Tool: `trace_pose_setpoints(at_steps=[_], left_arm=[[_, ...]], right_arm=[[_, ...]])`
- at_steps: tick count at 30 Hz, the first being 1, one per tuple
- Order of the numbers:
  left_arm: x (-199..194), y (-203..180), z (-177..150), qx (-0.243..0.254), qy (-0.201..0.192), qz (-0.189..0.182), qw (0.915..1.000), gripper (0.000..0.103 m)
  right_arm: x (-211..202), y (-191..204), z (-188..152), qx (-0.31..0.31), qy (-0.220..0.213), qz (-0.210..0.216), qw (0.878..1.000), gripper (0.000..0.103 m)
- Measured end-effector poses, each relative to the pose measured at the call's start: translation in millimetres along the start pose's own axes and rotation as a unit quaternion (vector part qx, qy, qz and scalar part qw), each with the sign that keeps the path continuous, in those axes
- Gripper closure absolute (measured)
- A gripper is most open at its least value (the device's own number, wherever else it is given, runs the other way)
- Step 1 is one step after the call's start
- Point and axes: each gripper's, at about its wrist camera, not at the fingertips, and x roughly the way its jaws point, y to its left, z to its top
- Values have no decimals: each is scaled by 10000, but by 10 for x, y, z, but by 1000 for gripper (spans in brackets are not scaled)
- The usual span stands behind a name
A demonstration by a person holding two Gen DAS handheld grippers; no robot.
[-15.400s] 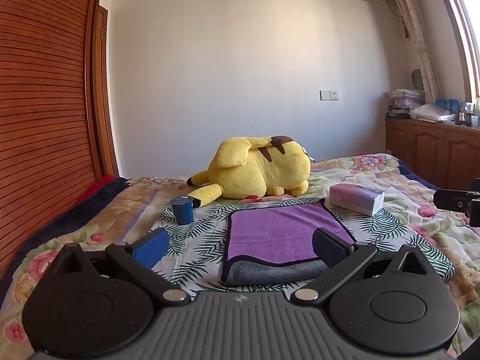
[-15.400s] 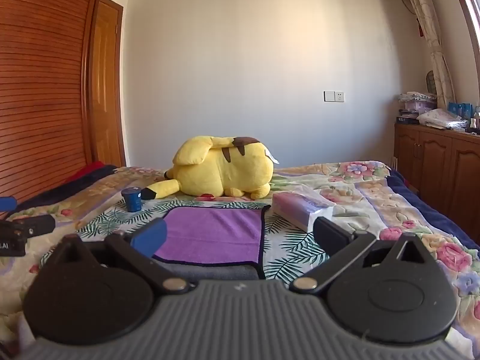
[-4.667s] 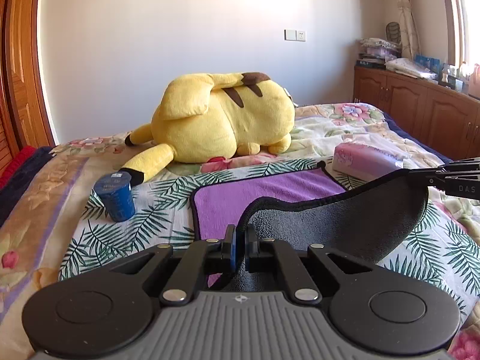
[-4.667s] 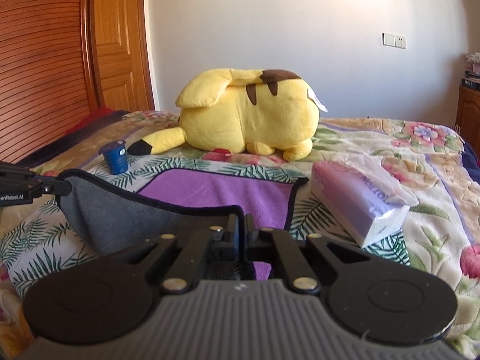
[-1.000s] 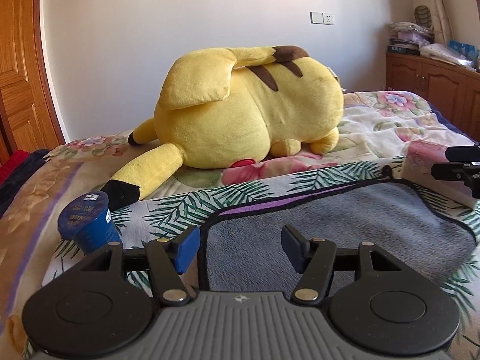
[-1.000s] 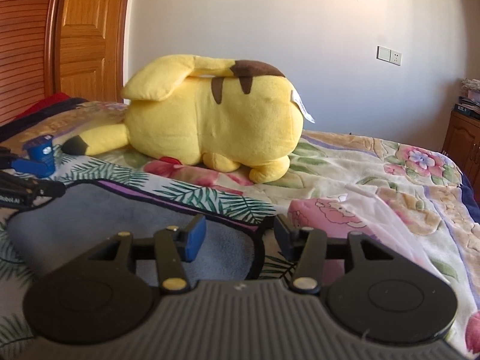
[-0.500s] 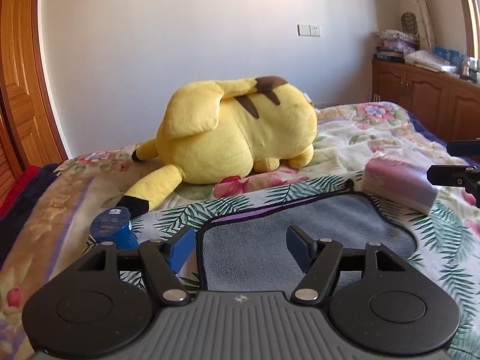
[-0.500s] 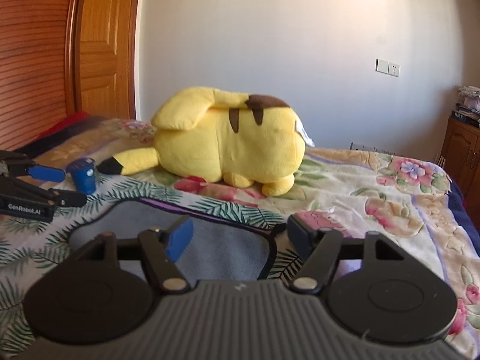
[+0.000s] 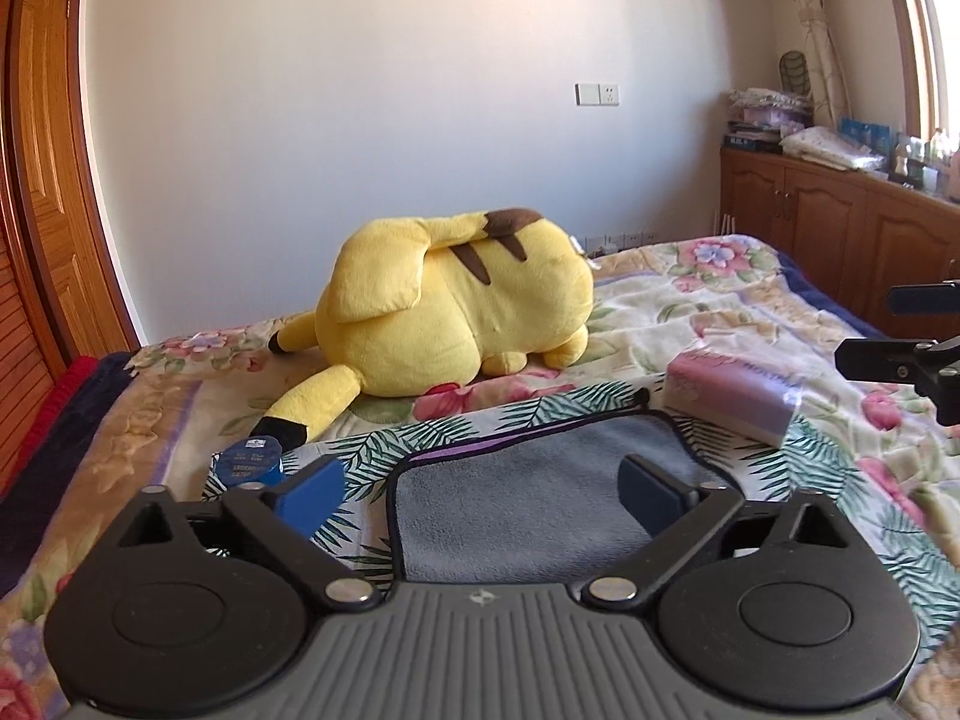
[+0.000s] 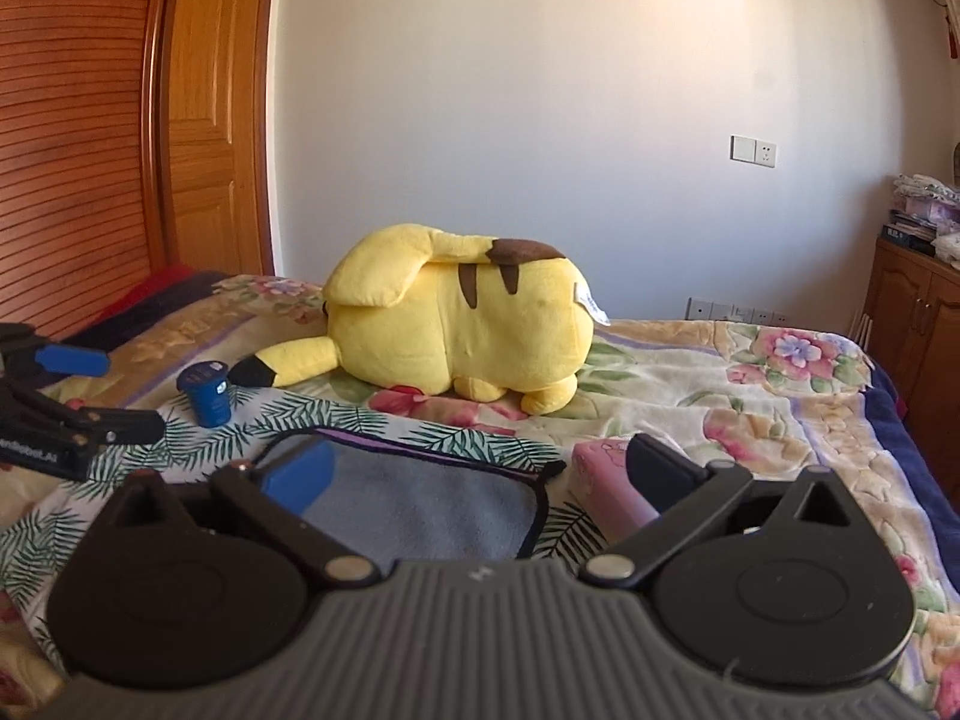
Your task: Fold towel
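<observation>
The towel (image 9: 528,498) lies folded in half on the bed, grey side up, with a thin strip of purple along its far edge. It also shows in the right wrist view (image 10: 414,510). My left gripper (image 9: 480,492) is open and empty, held above the towel's near edge. My right gripper (image 10: 474,480) is open and empty above the towel's right part. Each gripper shows at the edge of the other's view, the left one (image 10: 66,414) and the right one (image 9: 906,348).
A big yellow plush toy (image 9: 456,312) lies behind the towel. A small blue cup (image 10: 205,396) stands left of the towel. A pink tissue pack (image 9: 732,396) lies to its right. Wooden cabinets (image 9: 840,240) stand at the right, a wooden door (image 10: 210,120) at the left.
Both grippers have pulled back and up from the folded towel and opened wider. The towel stays flat, grey side up.
</observation>
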Motion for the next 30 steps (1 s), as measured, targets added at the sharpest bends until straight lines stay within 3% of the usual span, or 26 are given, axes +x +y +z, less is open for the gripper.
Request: trace_pose_setpoints(at_steps=[17, 30], left_arm=[[-917, -180, 139, -35, -279, -56, 9996, 16], [-1467, -232, 67, 25, -373, -41, 9993, 16]], right_arm=[[-747, 123, 214, -37, -273, -64, 9996, 0], [-1170, 259, 157, -6, -394, -58, 9992, 0]])
